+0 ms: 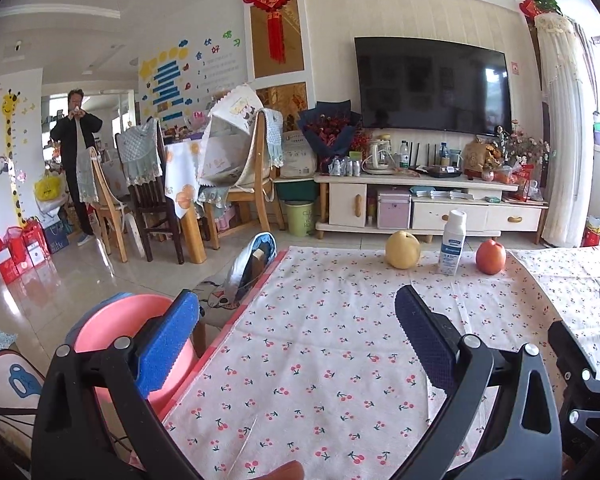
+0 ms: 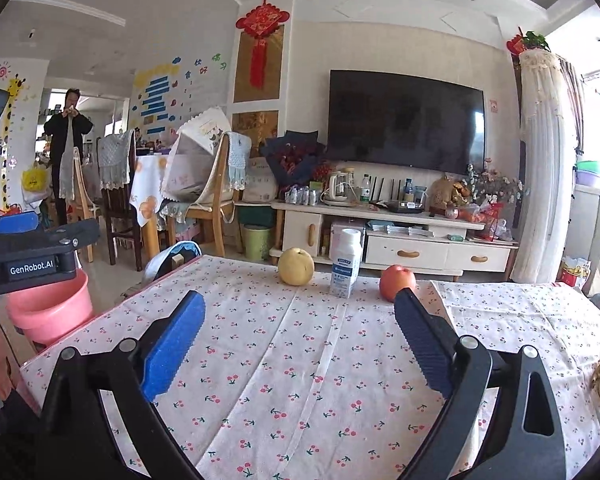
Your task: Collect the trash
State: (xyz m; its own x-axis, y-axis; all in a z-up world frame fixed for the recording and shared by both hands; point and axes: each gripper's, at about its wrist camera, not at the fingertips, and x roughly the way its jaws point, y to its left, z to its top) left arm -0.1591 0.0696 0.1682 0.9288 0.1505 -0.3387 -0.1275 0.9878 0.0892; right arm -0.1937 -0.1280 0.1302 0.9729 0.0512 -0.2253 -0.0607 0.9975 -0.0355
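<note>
Cherry-print cloth covers the counter (image 2: 300, 360). Both my left tongs (image 1: 296, 344) and right tongs (image 2: 300, 340) gape empty; white bottle (image 2: 345, 262) stands far beyond, pink bucket (image 2: 48, 312) left of it.

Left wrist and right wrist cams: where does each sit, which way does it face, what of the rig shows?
Left wrist: on the left gripper, over the table's left part, facing across the cherry-print cloth toward the TV; own open fingers, right gripper's edge at far right, a fingertip below.
Right wrist: on the right gripper, further right, same heading; own open fingers, left gripper's body at far left.
Shared: pear, white bottle, red fruit, pink bucket, TV.
</note>
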